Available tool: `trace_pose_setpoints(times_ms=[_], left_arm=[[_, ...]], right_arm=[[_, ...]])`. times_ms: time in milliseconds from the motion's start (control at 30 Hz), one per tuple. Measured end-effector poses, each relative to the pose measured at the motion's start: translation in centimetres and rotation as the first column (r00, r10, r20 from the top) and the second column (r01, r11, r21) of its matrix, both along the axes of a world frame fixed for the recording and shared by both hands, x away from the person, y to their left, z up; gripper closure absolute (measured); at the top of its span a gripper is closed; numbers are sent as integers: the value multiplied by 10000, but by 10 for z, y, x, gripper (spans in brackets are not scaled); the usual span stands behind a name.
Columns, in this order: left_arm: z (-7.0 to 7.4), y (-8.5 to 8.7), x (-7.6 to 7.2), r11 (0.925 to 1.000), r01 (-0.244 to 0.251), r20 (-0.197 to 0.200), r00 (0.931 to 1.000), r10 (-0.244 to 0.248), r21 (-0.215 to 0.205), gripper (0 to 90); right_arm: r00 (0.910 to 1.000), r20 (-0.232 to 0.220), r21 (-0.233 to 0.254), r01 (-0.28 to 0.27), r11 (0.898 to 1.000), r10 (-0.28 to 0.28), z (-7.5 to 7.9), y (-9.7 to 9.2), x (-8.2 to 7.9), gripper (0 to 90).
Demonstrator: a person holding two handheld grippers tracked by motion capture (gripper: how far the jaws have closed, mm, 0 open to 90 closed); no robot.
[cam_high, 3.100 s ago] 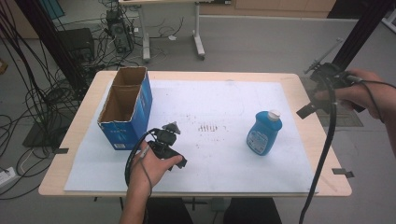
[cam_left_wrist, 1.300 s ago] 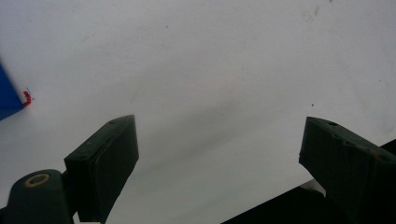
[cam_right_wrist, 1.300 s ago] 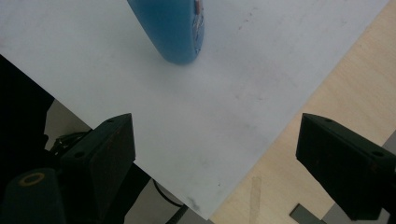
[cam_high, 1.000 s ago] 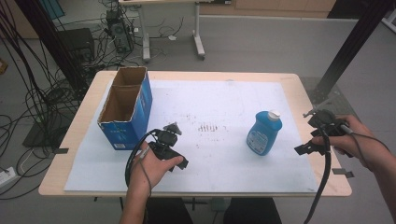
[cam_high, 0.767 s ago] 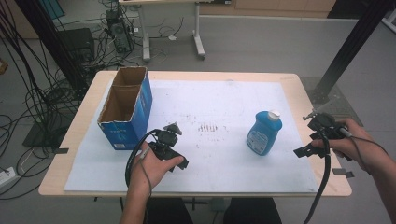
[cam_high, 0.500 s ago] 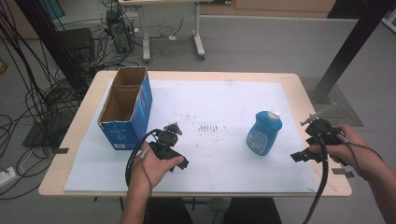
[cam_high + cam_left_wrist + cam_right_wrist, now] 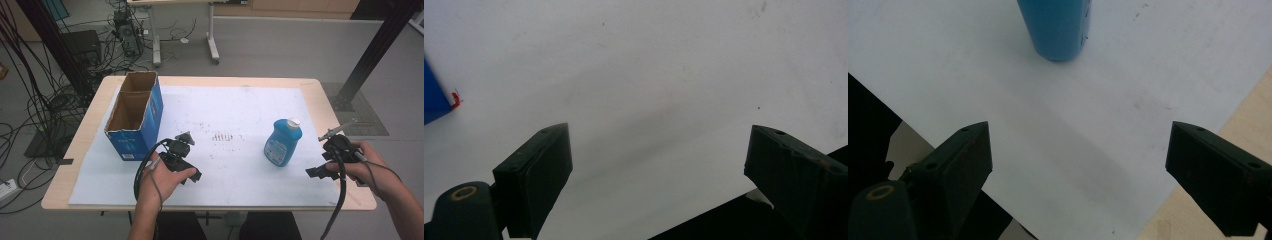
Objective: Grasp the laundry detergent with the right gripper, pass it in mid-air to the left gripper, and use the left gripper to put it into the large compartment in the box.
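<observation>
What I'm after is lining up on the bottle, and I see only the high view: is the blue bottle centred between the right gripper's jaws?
Observer: Roughly. In the right gripper view the blue bottle stands ahead of the right gripper, a little toward the left jaw and beyond both tips.
Operator: Anything between those jaws?
Observer: No. They stand open over the bare white sheet.
Operator: And the other one?
Observer: The left gripper is open too, over the sheet, with a corner of the blue box at the left edge of its view.
</observation>
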State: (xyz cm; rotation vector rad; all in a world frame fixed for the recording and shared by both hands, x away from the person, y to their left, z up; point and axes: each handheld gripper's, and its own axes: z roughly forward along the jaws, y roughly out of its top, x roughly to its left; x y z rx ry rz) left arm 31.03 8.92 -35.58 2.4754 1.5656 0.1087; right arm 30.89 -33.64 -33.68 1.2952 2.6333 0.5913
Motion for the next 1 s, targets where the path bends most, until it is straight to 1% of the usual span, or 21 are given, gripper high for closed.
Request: trace_pose_setpoints(times_ms=[100, 167, 200, 267, 300, 333, 367, 400, 433, 500, 533, 567, 633, 667, 700, 767, 833, 867, 967, 1000], left_arm=[[0, -1, 1, 10000, 16, -26, 10000, -16, 44, 121], [1, -1, 2, 10000, 22, -8, 10000, -22, 30, 120], [1, 0, 2, 10000, 37, 0, 10000, -37, 33, 119], [2, 0, 3, 10000, -25, 34, 10000, 25, 8, 114], [2, 0, 3, 10000, -21, 0, 10000, 21, 44, 111], [2, 0, 3, 10000, -21, 0, 10000, 21, 44, 111], [2, 0, 4, 10000, -28, 27, 10000, 28, 34, 111], [2, 0, 4, 10000, -36, 23, 10000, 36, 22, 111], [2, 0, 4, 10000, -36, 23, 10000, 36, 22, 110], [3, -1, 5, 10000, -26, -1, 10000, 26, 35, 108], [3, -1, 5, 10000, -26, -1, 10000, 26, 35, 108], [3, -1, 5, 10000, -1, 7, 10000, 1, 47, 108], [3, -1, 5, 10000, -14, -11, 10000, 14, 46, 107], [3, -1, 4, 10000, -12, -30, 10000, 12, 55, 107], [3, -2, 5, 10000, 4, -49, 10000, -4, 78, 106], [3, -1, 5, 10000, 9, -58, 10000, -9, 90, 105], [4, -1, 5, 10000, -22, -39, 10000, 23, 76, 105], [4, -1, 4, 10000, -28, -23, 10000, 29, 81, 104], [4, -2, 4, 10000, -43, -29, 10000, 43, 87, 102], [5, -2, 4, 9999, -32, -31, 10000, 32, 104, 102]], right_arm=[[9995, 311, 187, -67, 9998, 61, -5, 1, -1, 111], [9993, 360, 244, -35, 9997, 26, -6, 1, -2, 111], [9985, 551, 334, -55, 9994, 37, -8, 1, -2, 112], [9974, 725, 505, -41, 9987, 4, -11, 1, -4, 112], [9965, 836, 573, -123, 9983, 75, -12, 1, -4, 111], [9965, 836, 573, -123, 9983, 75, -12, 1, -4, 111], [9945, 1048, 745, -124, 9971, 45, -15, 2, -6, 113], [9938, 1109, 864, -125, 9962, 28, -16, 2, -6, 112], [9938, 1109, 864, -125, 9962, 28, -16, 2, -6, 112], [9913, 1314, 1082, -169, 9940, 26, -20, 2, -8, 109], [9913, 1314, 1082, -169, 9940, 26, -20, 2, -8, 109], [9898, 1421, 1077, -205, 9940, 50, -23, 2, -9, 110], [9876, 1568, 1214, -143, 9925, -49, -26, 1, -11, 112], [9876, 1568, 1214, -143, 9925, -49, -26, 1, -11, 112], [9854, 1701, 1366, -168, 9905, -67, -29, 0, -12, 112], [9829, 1840, 1491, -178, 9887, -100, -31, 0, -13, 112], [9824, 1866, 1543, -178, 9879, -115, -33, 0, -14, 112], [9778, 2082, 1712, -142, 9851, -221, -35, 1, -15, 115], [9746, 2229, 1861, -191, 9823, -232, -36, 1, -17, 114], [9695, 2436, 2022, -219, 9791, -286, -37, 0, -18, 115]])
